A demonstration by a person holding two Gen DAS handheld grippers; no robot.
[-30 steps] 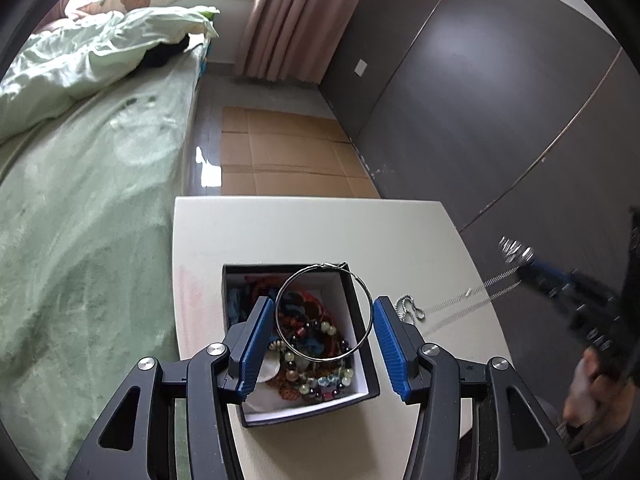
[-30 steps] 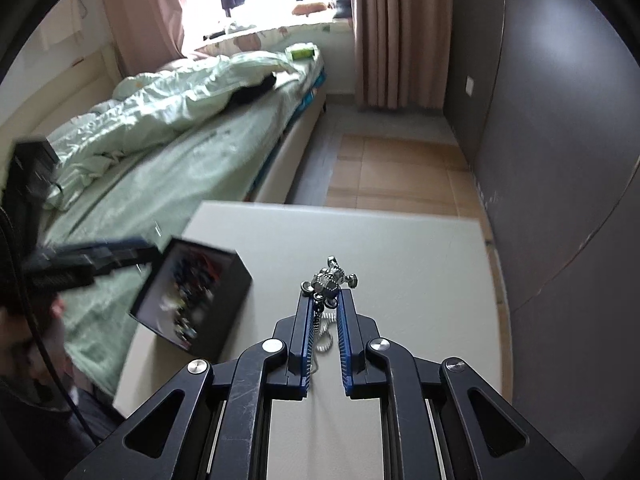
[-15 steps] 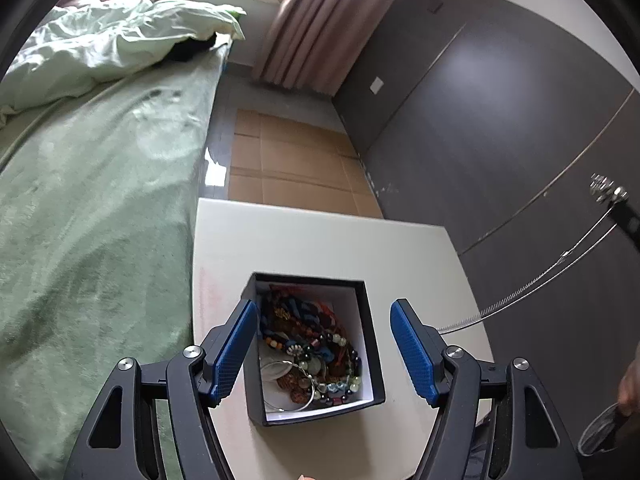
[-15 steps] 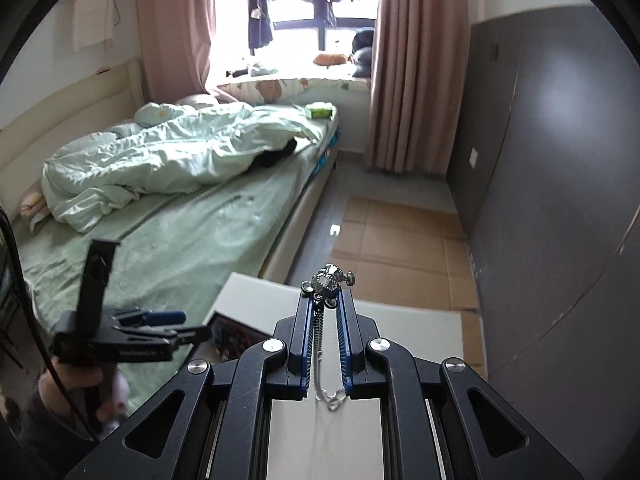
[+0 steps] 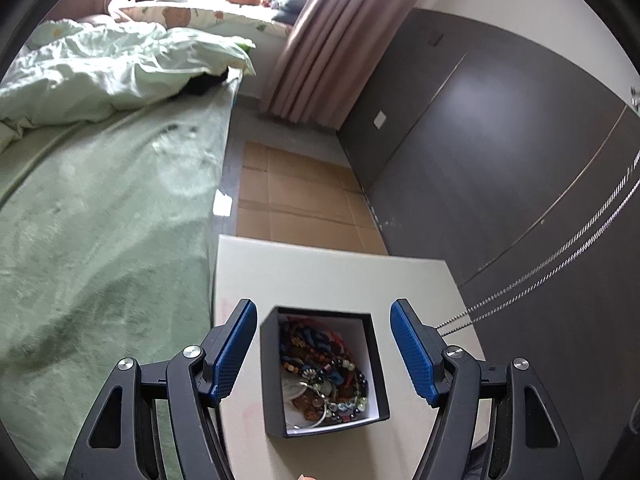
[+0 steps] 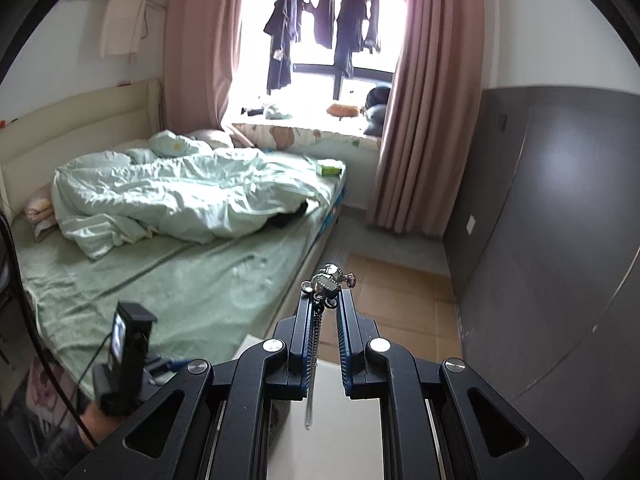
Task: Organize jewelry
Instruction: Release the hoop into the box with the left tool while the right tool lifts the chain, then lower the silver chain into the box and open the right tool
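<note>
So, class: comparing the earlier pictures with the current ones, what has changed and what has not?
The left gripper let the silver hoop drop into the black box, its jaws having just been opening. The right gripper lifted the silver necklace off the table. It stays clamped; the box stays put.

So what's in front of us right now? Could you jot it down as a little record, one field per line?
place: bedroom, white table beside a green bed
box: black, open, on the table, heaped with beads and bracelets
left hand-held gripper: open, empty, over the box
right hand-held gripper: shut on a silver necklace, raised
necklace: pendant at the fingertips, chain hanging down; its two strands also cross the right edge of the left view
</note>
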